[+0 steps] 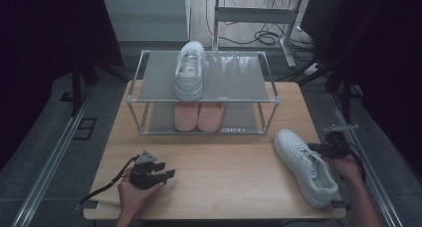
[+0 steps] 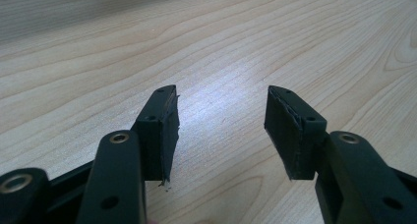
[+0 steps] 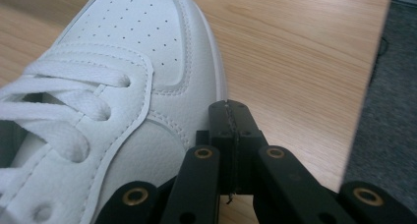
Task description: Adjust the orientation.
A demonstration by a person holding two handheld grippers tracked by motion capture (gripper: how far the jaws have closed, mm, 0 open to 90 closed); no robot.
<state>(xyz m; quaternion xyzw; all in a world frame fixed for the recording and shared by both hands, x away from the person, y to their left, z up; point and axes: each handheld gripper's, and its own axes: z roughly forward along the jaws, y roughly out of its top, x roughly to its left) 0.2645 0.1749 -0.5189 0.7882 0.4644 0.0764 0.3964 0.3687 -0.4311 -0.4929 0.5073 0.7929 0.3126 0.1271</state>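
A white sneaker lies on the wooden table at the front right, toe toward the rack. My right gripper sits against the shoe's right side; in the right gripper view its jaws are pressed together with nothing between them, right beside the white sneaker. Its mate, a second white sneaker, stands on the top shelf of the metal rack. My left gripper rests low over the table at the front left, open, with bare wood between its pads.
A pair of pink shoes sits on the rack's lower shelf. The top shelf has free room to the right of the sneaker. The table's right edge runs close to my right gripper. Cables lie on the floor beyond.
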